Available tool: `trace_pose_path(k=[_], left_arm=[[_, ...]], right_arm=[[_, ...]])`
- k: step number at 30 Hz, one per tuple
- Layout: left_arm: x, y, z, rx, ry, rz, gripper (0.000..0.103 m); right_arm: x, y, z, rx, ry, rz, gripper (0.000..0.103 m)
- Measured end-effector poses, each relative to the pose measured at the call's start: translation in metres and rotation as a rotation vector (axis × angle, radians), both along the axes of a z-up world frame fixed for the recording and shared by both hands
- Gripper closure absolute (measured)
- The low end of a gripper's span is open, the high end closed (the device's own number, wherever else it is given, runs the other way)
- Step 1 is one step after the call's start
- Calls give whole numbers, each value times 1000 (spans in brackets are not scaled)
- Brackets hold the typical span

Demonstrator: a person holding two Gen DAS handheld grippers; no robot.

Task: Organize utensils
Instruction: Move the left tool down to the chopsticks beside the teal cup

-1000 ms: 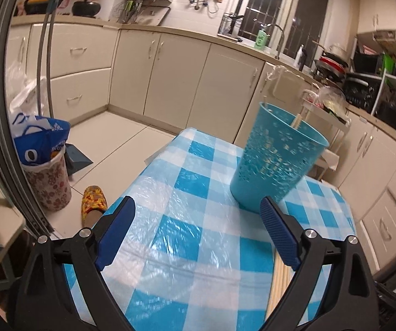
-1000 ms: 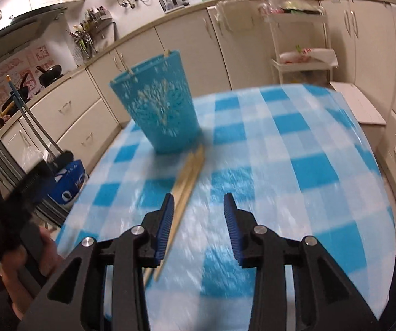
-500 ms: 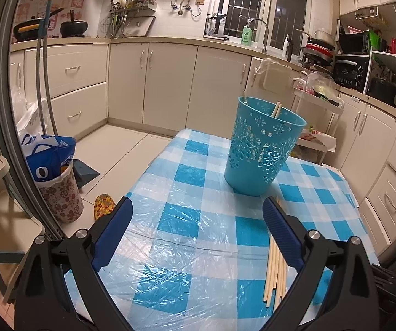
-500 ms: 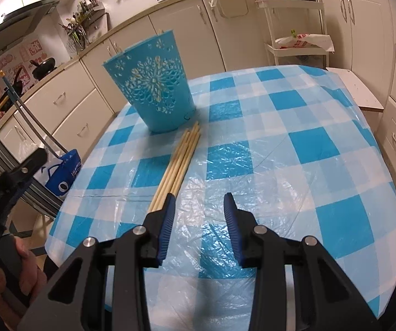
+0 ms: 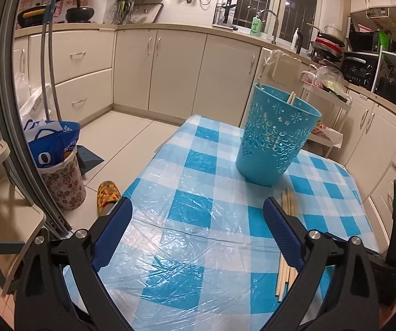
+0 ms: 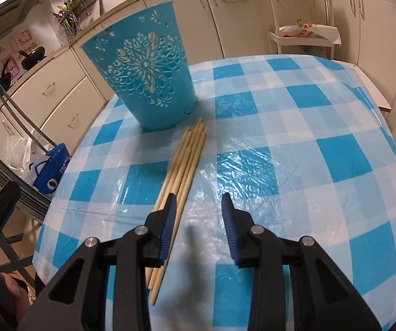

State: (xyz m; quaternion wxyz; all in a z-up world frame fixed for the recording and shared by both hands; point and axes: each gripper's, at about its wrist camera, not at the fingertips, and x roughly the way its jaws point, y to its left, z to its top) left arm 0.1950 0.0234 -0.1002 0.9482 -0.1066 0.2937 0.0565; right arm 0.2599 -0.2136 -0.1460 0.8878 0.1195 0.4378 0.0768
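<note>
A blue perforated utensil cup stands upright on the blue-checked tablecloth, with chopstick tips showing above its rim. It also shows in the right wrist view. Several wooden chopsticks lie bundled on the cloth in front of the cup; they show in the left wrist view too. My left gripper is wide open and empty above the near table. My right gripper is open and empty, its left finger just over the chopsticks' near ends.
The table edge drops to a tiled floor with a slipper and a bagged bin. Cream cabinets line the walls. A white trolley stands beyond the table.
My right gripper has moved forward and lower toward the chopsticks and opened a little wider. My left gripper's view has steadied and drawn back slightly; it stays wide open.
</note>
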Motion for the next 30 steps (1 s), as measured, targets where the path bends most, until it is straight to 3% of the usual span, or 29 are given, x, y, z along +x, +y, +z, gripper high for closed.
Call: trace_pose_path(k=[5, 14, 19, 21, 26, 30], left_arm=[[3, -1, -4, -3, 12, -9, 11], [9, -6, -8, 4, 29, -31, 11], [24, -15, -9, 1, 58, -83, 11], [39, -28, -11, 16, 99, -150, 11], [80, -73, -28, 146, 189, -295, 12], [108, -94, -46, 179, 273, -334, 18]], right_arm=[[10, 6, -3, -14, 9, 7, 69], [26, 20, -12, -135, 23, 43, 73], [26, 25, -12, -261, 7, 162, 80], [25, 20, -12, -273, 12, 190, 80], [18, -11, -13, -241, 23, 202, 86], [11, -30, -14, -176, 17, 196, 89]])
